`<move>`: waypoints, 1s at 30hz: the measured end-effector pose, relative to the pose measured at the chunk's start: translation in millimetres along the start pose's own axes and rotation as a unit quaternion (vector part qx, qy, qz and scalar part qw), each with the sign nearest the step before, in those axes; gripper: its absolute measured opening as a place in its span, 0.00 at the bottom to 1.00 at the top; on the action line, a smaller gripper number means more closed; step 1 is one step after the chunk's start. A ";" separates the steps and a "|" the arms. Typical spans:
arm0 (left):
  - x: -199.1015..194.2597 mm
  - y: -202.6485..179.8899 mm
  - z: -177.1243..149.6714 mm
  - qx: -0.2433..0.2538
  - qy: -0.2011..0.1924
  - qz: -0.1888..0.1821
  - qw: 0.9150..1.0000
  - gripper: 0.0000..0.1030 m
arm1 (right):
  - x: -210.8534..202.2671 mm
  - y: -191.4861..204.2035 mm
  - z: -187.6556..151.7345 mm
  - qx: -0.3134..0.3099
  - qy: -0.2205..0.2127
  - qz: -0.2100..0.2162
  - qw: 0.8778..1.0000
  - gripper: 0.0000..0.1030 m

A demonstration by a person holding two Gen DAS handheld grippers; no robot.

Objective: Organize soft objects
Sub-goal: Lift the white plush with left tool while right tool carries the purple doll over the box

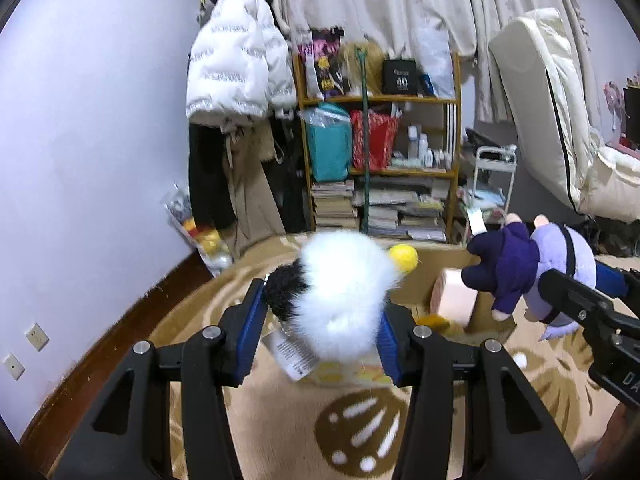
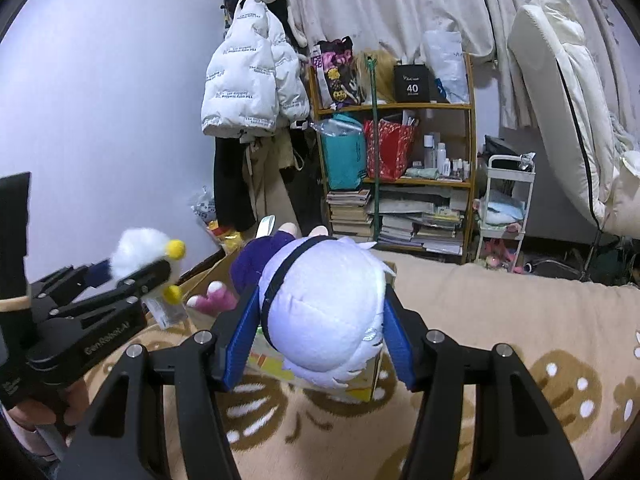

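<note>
a tan rug [image 1: 280, 420] with brown paw prints covers the floor, running to a pale wall [image 1: 100, 140] with two sockets low down. an open box [image 1: 432, 268] sits on the rug's far part, a pink roll [image 1: 452, 296] inside. behind it stands a wooden shelf [image 1: 380, 100] crammed with bags, bottles and stacked books, a white jacket [image 1: 236, 68] hanging at its left, curtains [image 1: 380, 4] above, a white cart [image 2: 508, 200] and a propped mattress [image 1: 548, 100] at its right. the left gripper [image 1: 320, 316] has its fingers clamped on a white fluffy toy [image 1: 344, 292], above the box's near edge. the right gripper [image 2: 320, 320] has its fingers clamped on a purple doll [image 2: 324, 312], also over the box
</note>
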State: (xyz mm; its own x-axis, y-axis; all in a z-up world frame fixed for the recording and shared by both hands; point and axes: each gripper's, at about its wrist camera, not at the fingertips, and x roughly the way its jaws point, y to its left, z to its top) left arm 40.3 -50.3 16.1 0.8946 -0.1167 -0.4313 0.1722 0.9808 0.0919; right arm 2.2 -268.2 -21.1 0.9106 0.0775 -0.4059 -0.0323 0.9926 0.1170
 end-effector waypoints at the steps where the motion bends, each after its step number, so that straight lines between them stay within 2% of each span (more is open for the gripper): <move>1: -1.1 -0.4 3.3 0.003 -0.010 0.006 1.000 0.47 | 1.0 0.0 1.6 -0.001 -0.004 -0.003 1.000 0.60; 10: 7.8 -0.8 27.7 0.010 -0.049 0.035 0.998 0.47 | 18.9 -1.7 19.3 -0.014 -0.033 -0.029 0.999 0.60; 14: 18.0 0.5 33.6 0.013 -0.057 0.045 0.997 0.48 | 34.6 -3.8 22.1 -0.011 -0.029 -0.034 0.999 0.60; 30: 74.5 9.7 21.6 -0.008 -0.013 0.028 0.999 0.48 | 82.0 -14.9 12.9 -0.011 0.009 -0.061 0.998 0.60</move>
State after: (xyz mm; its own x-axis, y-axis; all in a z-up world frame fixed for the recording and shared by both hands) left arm 117.5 -52.9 4.3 0.9135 -0.0656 -0.4016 0.1152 0.9883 0.1004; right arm 82.7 -277.9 -44.4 0.9011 -0.0429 -0.4316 0.0690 0.9966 0.0451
